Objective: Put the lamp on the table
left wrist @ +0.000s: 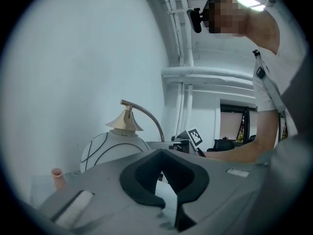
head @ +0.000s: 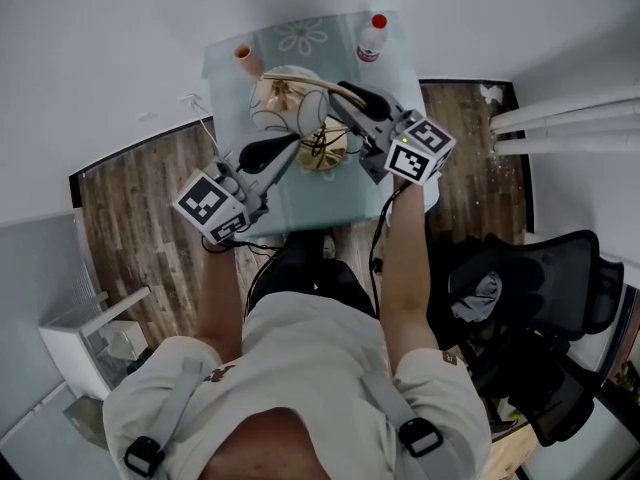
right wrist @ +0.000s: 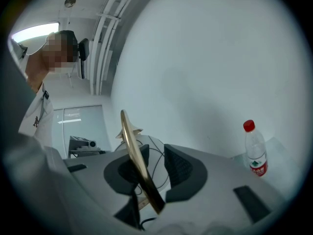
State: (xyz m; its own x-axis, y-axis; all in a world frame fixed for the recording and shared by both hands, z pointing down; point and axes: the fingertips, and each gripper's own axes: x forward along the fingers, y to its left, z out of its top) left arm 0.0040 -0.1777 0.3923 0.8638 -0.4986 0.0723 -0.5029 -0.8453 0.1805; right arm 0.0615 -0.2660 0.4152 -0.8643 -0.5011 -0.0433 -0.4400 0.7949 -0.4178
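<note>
Light: cool, flat, dimmish; ceiling strip point(right wrist: 34, 32) glares up-left of my lamp point(right wrist: 135, 158). Gripper views fisheye, black-cornered; near jaws blurred.

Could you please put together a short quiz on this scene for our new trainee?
1. True or false: the water bottle stands on the glass table.
2. What passes between the jaws of the right claw? A) the lamp's brass arm B) a pink cup C) nothing
3. Fill in: the left claw is ____ (open or shut), with nothing in it.

Key: 1 true; 2 A; 3 shut.
</note>
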